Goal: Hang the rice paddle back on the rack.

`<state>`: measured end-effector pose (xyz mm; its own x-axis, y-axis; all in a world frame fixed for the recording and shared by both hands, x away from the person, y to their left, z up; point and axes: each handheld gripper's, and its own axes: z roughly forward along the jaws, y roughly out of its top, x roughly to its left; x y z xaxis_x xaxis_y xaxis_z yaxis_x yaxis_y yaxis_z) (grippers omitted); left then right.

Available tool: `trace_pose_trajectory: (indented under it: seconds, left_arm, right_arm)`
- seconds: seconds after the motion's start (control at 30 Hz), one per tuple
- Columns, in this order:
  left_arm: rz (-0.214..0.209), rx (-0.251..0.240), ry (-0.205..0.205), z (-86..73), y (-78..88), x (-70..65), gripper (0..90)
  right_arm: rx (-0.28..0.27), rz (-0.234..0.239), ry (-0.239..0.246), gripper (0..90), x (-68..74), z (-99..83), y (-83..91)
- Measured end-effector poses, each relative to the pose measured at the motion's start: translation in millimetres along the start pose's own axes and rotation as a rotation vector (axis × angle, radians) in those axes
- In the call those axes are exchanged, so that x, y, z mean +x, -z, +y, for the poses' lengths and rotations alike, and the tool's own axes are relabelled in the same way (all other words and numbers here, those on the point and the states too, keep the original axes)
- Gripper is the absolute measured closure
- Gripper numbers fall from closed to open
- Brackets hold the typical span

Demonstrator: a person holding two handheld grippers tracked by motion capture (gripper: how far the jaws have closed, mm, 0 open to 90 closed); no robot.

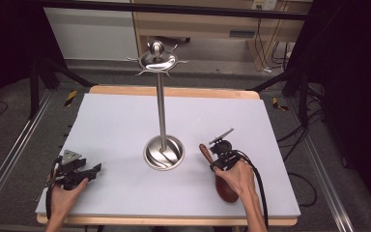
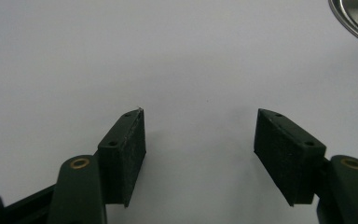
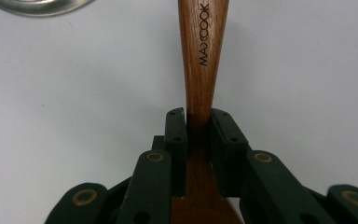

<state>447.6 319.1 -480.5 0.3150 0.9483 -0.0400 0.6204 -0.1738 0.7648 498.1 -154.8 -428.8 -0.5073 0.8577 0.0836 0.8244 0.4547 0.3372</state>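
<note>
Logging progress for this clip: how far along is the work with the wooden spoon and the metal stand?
Done: the right gripper is clamped on the brown wooden spoon's handle. In hand: that grip, spoon low at the white mat. Left: the tall steel hook stand holds nothing; the left gripper is open.

Your forearms are bare, no sleeves showing. Your left gripper (image 1: 92,170) is black with a grey three-cornered plate at its 10 o'clock. Your right gripper (image 1: 214,155) trails a thick black cable toward 5 o'clock. Brass-coloured rivets dot the linkages; small screw holes mark each black pad (image 2: 128,149).
</note>
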Motion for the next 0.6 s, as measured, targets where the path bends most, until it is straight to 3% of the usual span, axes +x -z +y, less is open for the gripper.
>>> trace_pose_trajectory:
  seconds: [0.47,0.6]
  left_arm:
    - [0.0,0.005,-0.003,-0.1,-0.8,-0.2,33.3]
    - [-0.001,0.004,-0.002,-0.1,-0.6,-0.2,33.3]
  right_arm:
    - [-0.076,0.01,-0.019,78.3,-1.2,-7.0,22.7]
    - [-0.123,0.008,-0.019,78.4,-1.5,-8.0,30.0]
